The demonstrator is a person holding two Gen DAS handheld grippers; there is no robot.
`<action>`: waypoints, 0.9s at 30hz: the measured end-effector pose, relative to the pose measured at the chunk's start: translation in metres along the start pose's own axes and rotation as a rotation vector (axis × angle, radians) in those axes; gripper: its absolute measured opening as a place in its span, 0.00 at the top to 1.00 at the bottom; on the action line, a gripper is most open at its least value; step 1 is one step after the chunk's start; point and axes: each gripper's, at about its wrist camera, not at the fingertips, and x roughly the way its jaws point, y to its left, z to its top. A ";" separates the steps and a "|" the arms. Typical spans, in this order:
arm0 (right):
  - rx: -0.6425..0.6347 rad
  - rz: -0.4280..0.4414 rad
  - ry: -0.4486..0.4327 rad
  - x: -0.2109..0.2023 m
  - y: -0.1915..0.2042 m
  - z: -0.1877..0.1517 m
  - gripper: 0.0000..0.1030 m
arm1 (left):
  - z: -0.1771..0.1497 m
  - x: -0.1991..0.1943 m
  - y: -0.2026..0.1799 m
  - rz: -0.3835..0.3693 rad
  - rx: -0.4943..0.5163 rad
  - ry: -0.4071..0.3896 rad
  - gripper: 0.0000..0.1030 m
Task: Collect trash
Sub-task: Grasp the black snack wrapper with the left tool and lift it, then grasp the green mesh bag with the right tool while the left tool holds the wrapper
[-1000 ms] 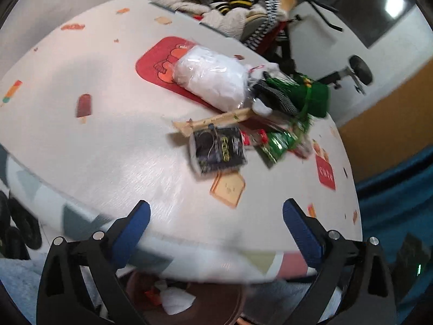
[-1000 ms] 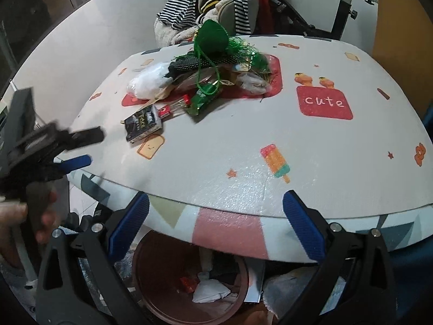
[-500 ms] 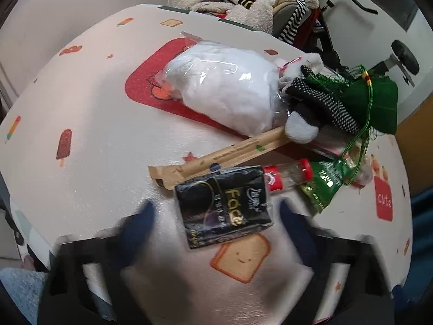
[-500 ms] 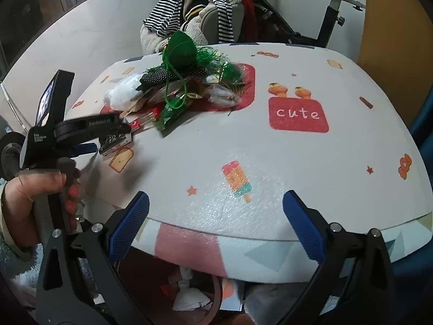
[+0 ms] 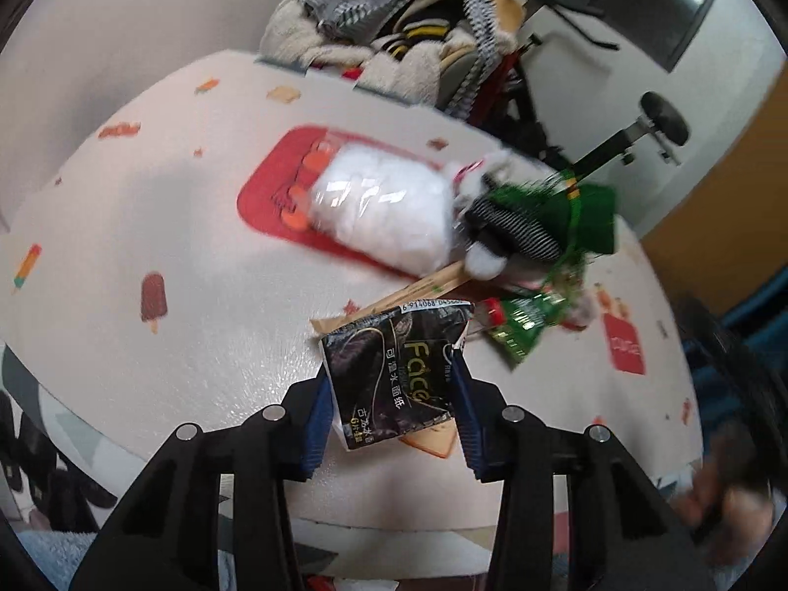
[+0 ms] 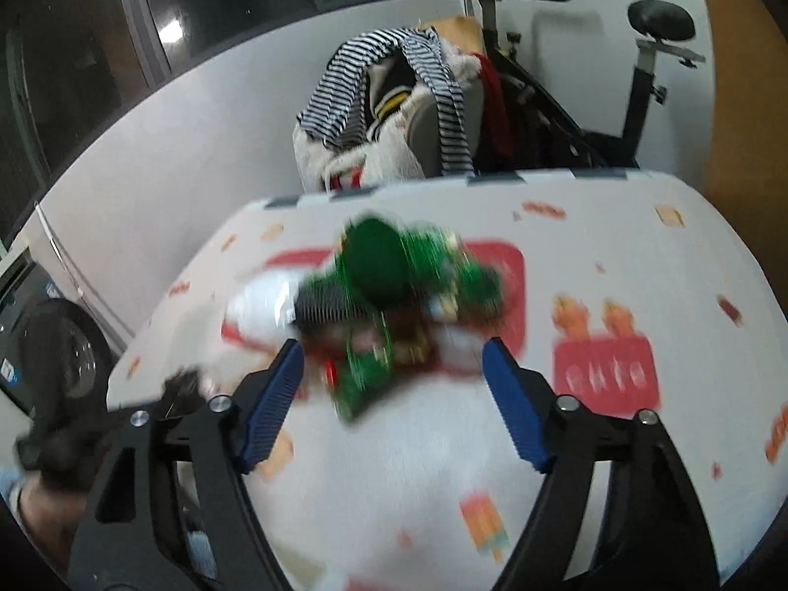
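A black tissue packet (image 5: 394, 369) with gold lettering sits tilted between the blue pads of my left gripper (image 5: 391, 409). The jaws are closing and both pads press its sides. Behind it on the table (image 5: 147, 226) lies a trash pile: a paper chopstick sleeve (image 5: 418, 290), a white plastic bag (image 5: 384, 212), a green wrapper (image 5: 517, 335) and a green pouch (image 5: 586, 216). My right gripper (image 6: 394, 394) points at the same pile, blurred by motion. Its jaws are closing, with the green wrapper (image 6: 364, 379) between them and untouched.
A chair heaped with striped clothes (image 6: 394, 98) stands behind the table's far edge, with an exercise bike (image 6: 655, 49) to its right. A washing machine (image 6: 59, 359) is at the left. The table's near edge curves just under both grippers.
My left gripper moved forward over the black packet and closed on it. My right gripper swung from the table's near edge toward the trash pile, and its jaws narrowed.
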 end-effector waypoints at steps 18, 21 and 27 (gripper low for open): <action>0.039 -0.008 0.020 0.077 0.007 0.049 0.58 | -0.009 -0.068 0.027 -0.094 0.007 -0.094 0.59; 0.028 -0.001 -0.073 0.045 0.010 0.058 0.58 | -0.009 -0.076 0.033 -0.110 0.010 -0.105 0.59; 0.026 0.053 -0.241 -0.026 0.008 0.079 0.58 | 0.000 -0.097 0.037 -0.140 0.025 -0.151 0.59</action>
